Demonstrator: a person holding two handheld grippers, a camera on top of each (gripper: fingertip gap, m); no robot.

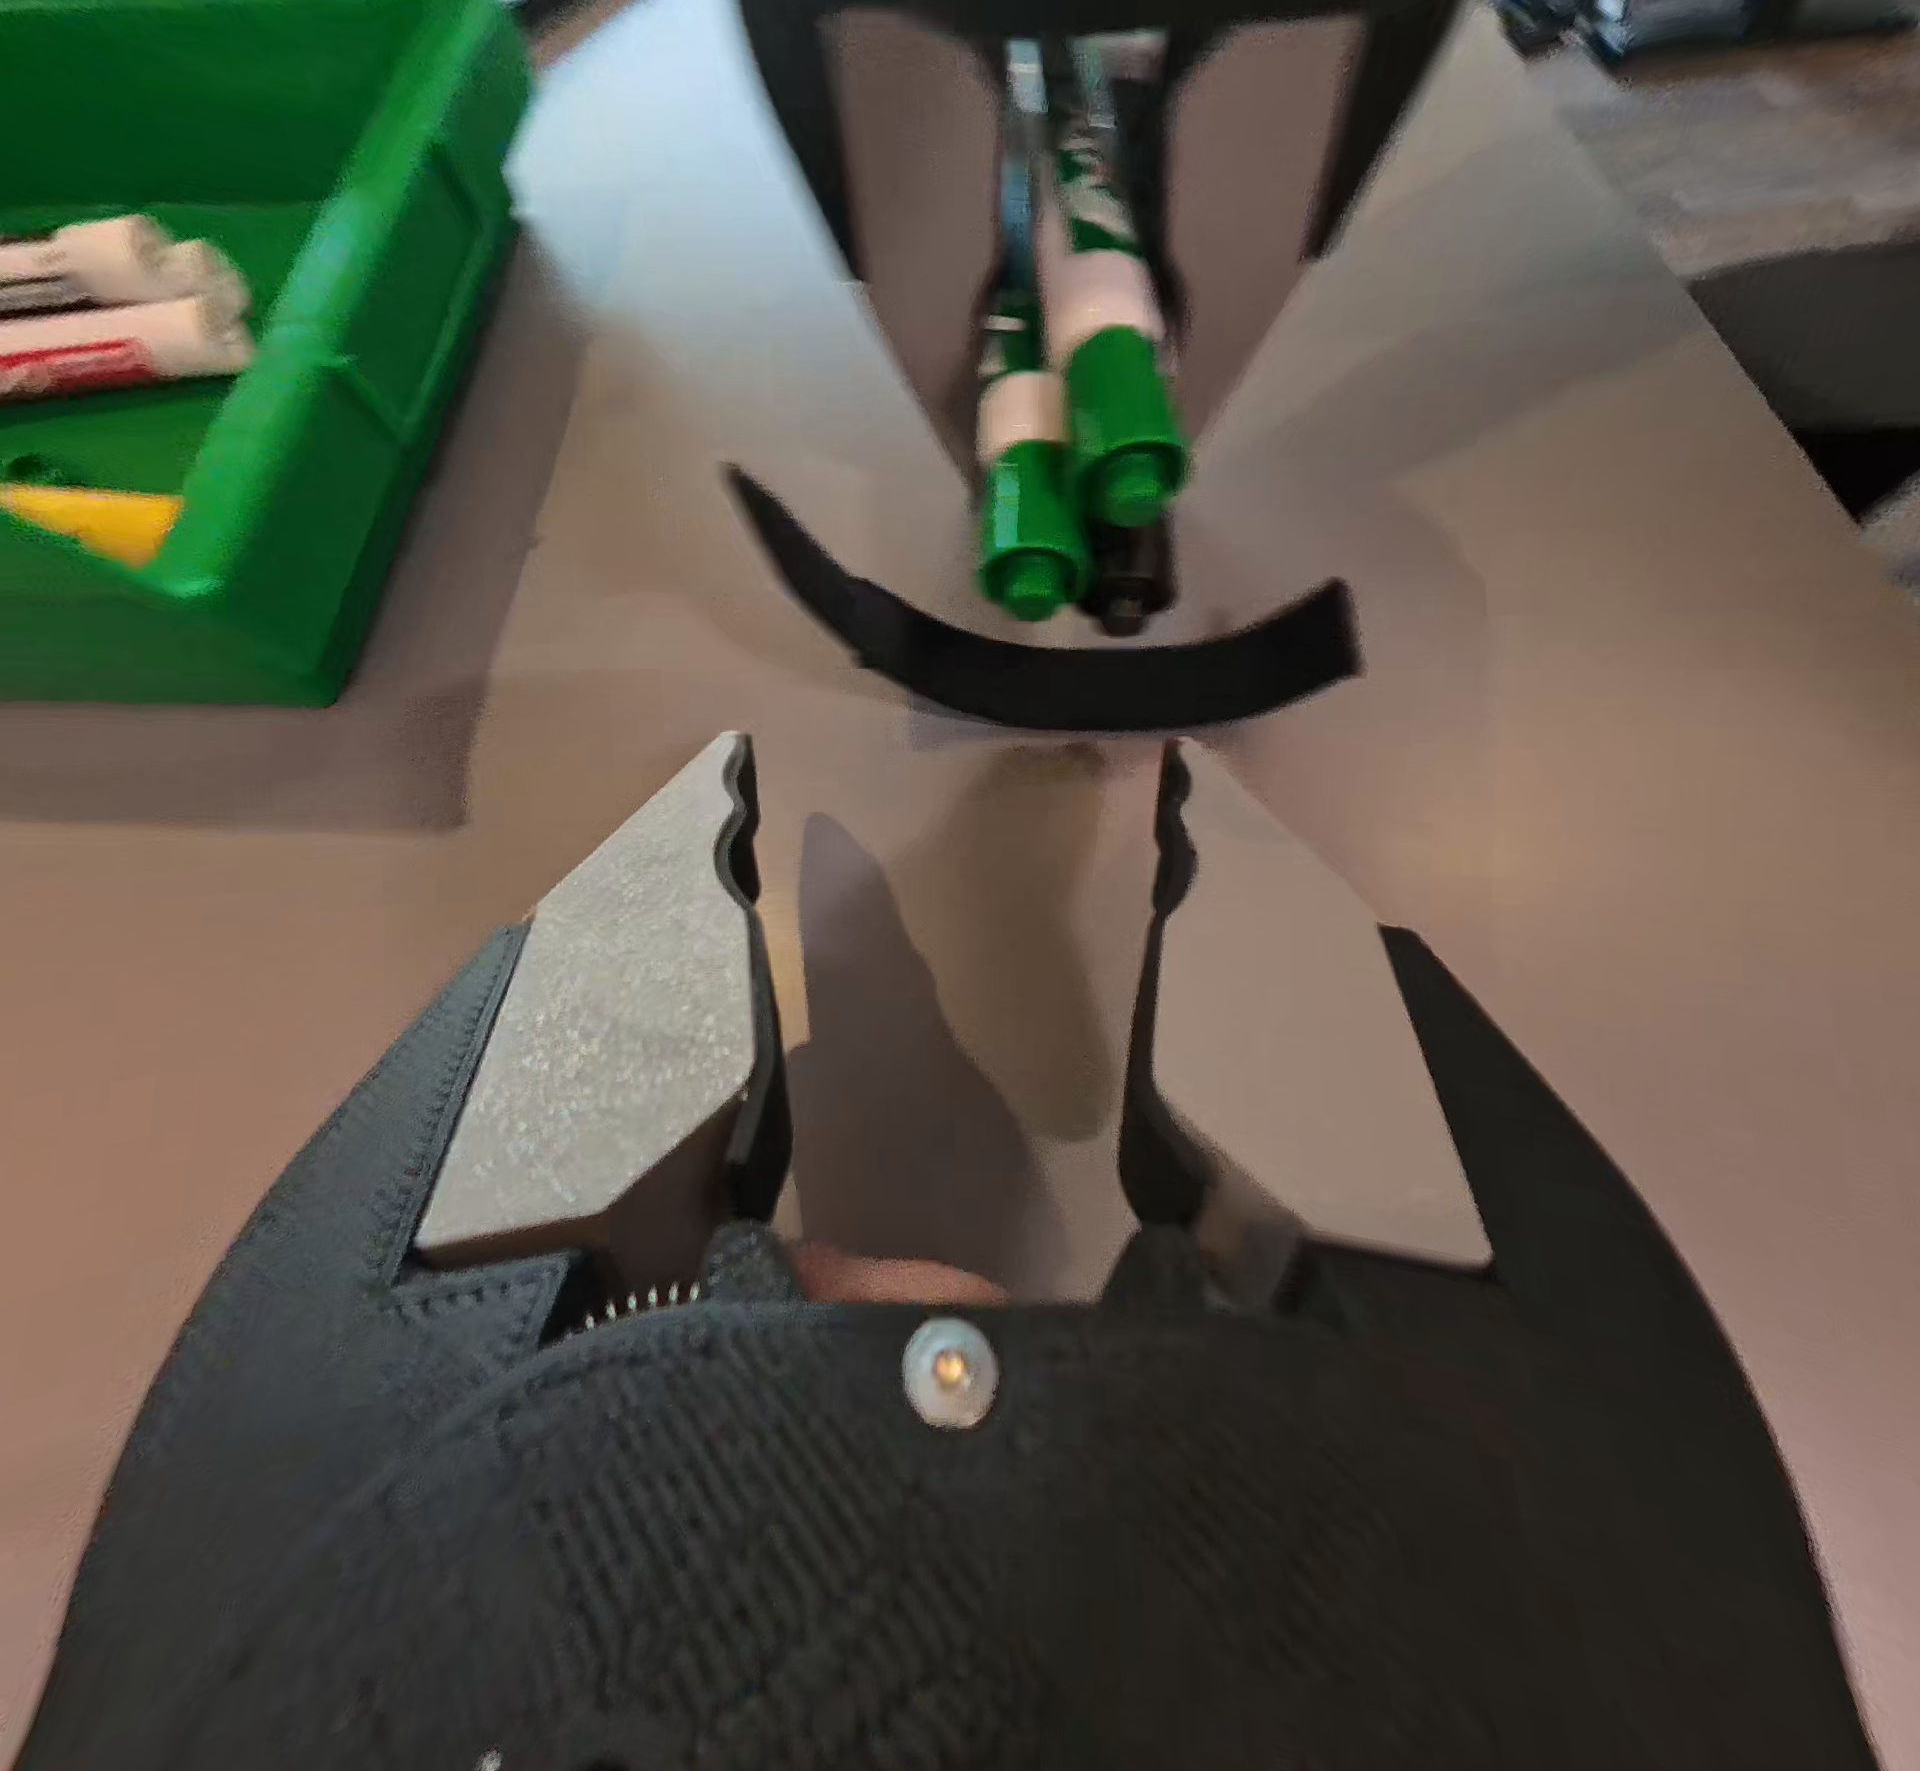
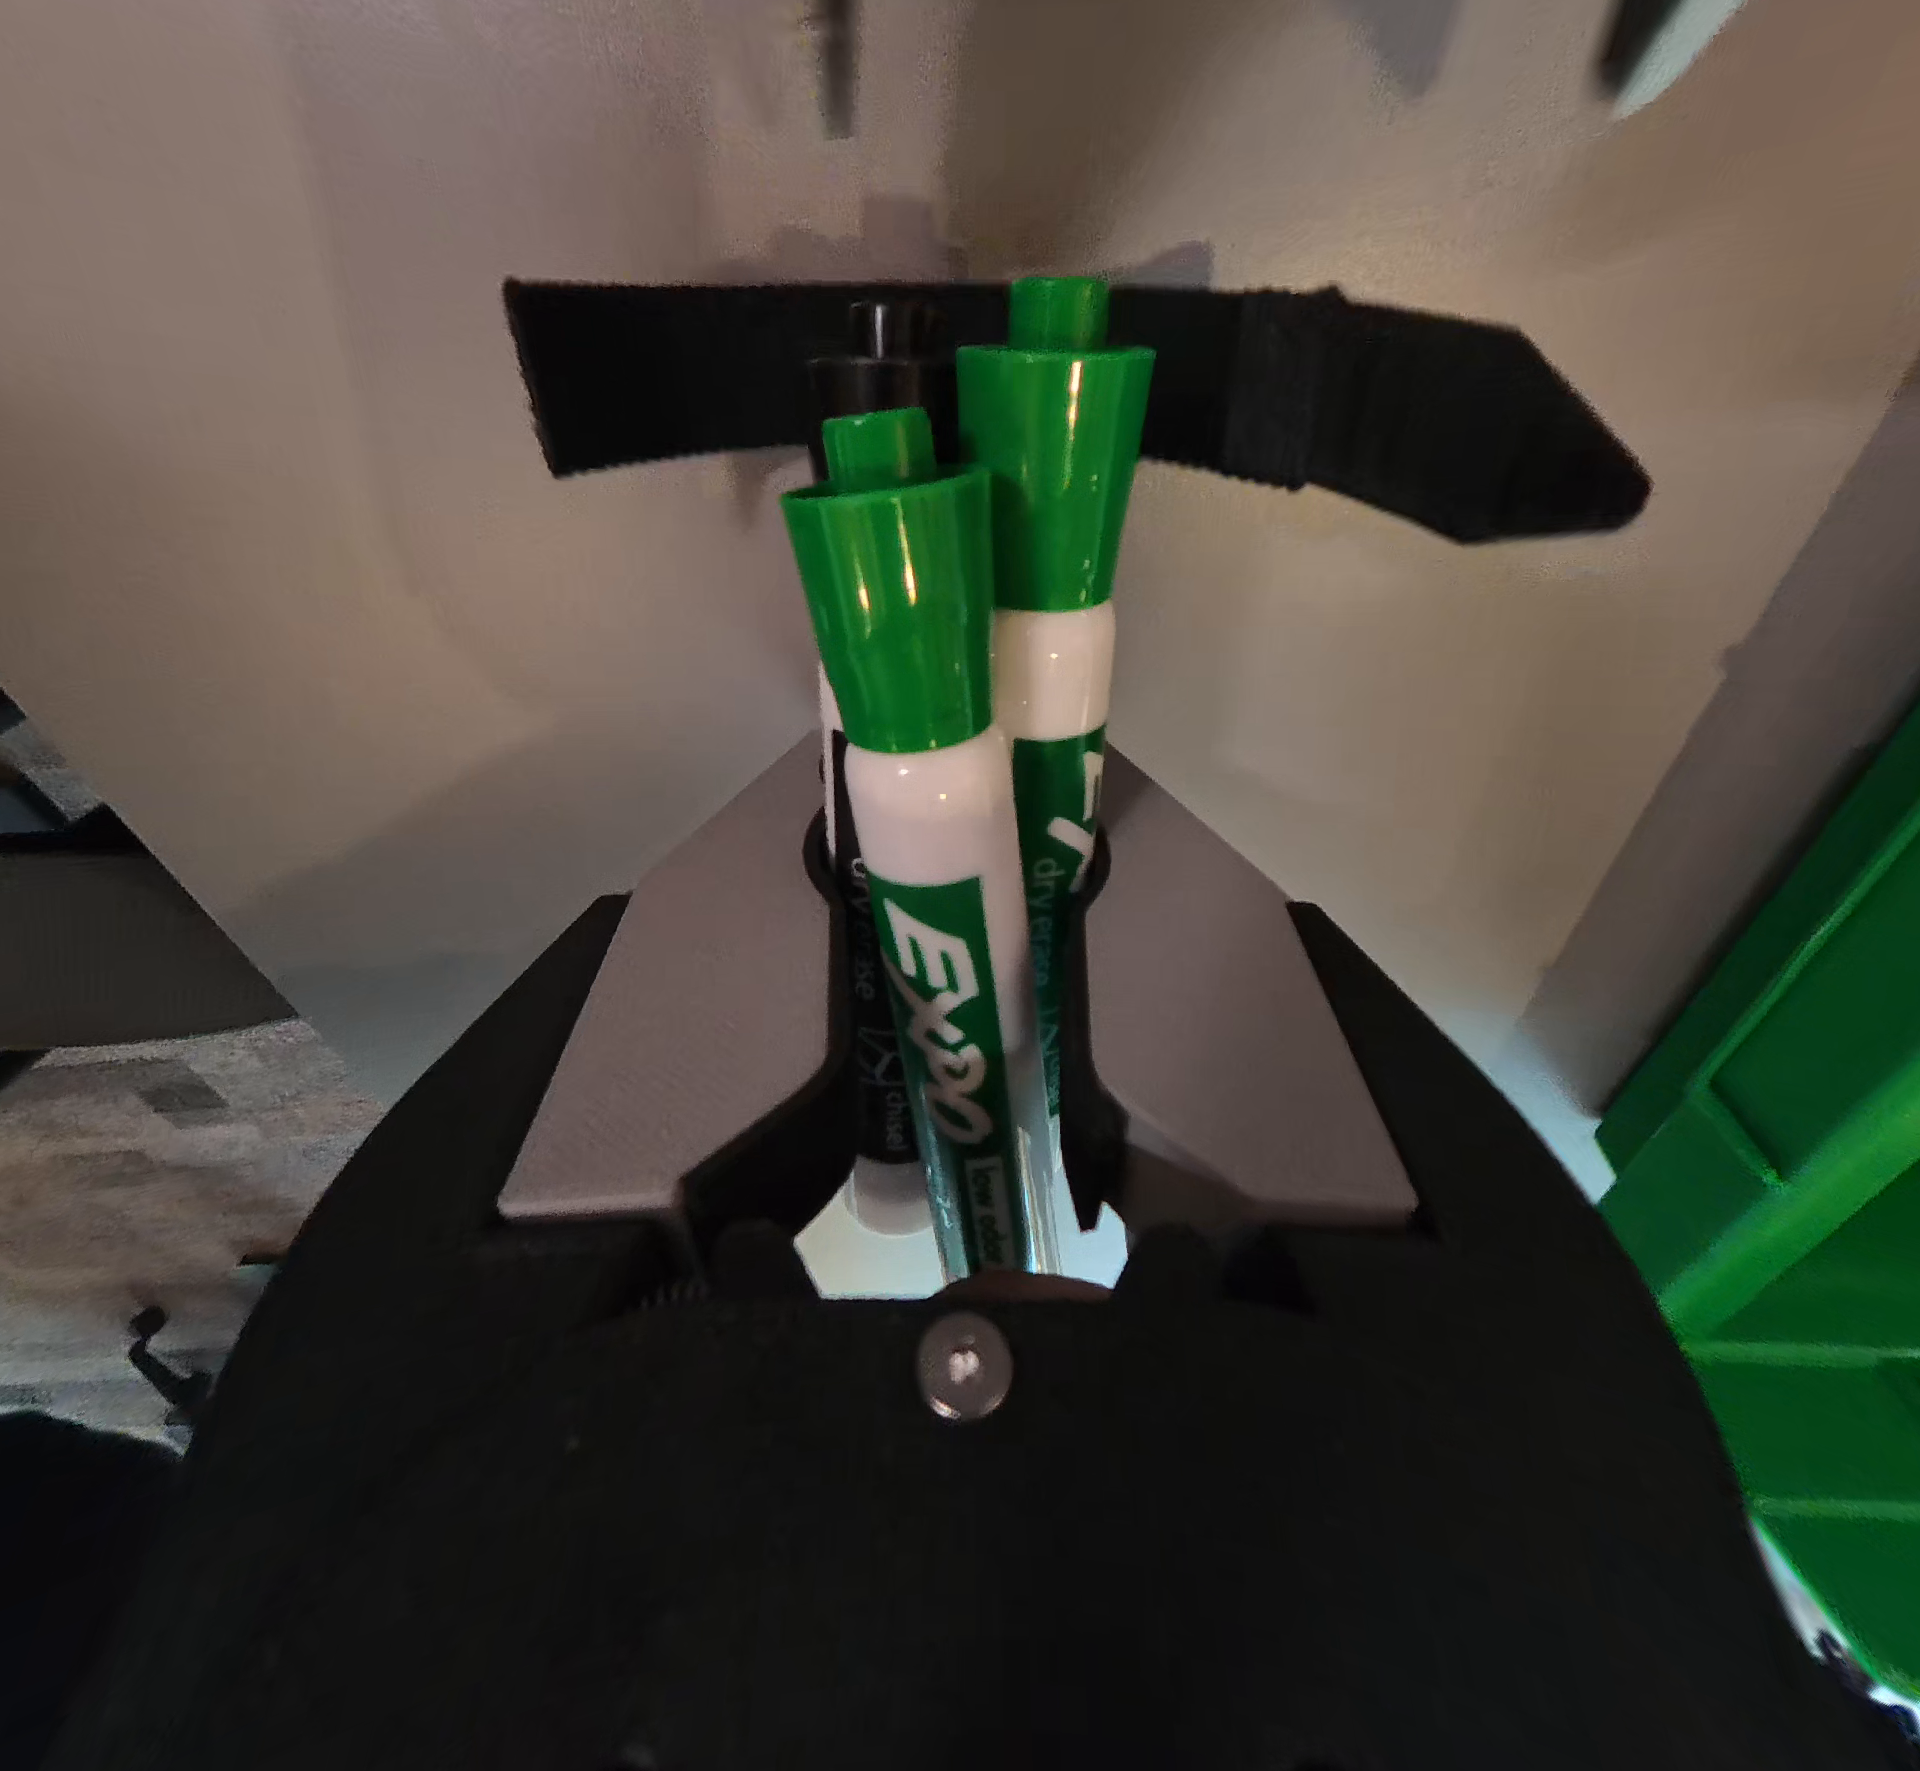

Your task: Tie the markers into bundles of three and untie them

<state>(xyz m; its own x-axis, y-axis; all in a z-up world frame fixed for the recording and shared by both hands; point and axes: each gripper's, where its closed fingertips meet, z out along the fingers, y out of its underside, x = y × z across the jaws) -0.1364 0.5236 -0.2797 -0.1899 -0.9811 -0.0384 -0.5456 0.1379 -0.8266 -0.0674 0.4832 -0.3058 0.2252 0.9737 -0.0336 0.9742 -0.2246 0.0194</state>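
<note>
The right tongs (image 2: 961,848) are closed on three markers (image 2: 914,786), two with green caps and one black tucked behind on the left, the barrels running forward along the fingers and the caps sticking out past the tips. Both pads press the bunch from either side. Just beyond and under the caps lies the black strap (image 2: 1351,402), flat on the table (image 2: 312,371) and crossing in front of the tongs from left to right.

The left tongs (image 1: 961,765) face the other way, jaws wide and empty, their tips just short of the strap's near edge (image 1: 1091,672). Past the strap come the marker caps (image 1: 1081,474), then the right tongs behind them. Off to the left tongs' left sits a green bin (image 1: 343,287) with more markers in it.

The step in hand looks like wrapping. To do it well, the right tongs should keep the bunch tight and low so its middle rests on the strap, not just the caps. The left tongs should pinch one loose end near its tip and fold it snugly over the barrels without nudging the black marker out of line.
</note>
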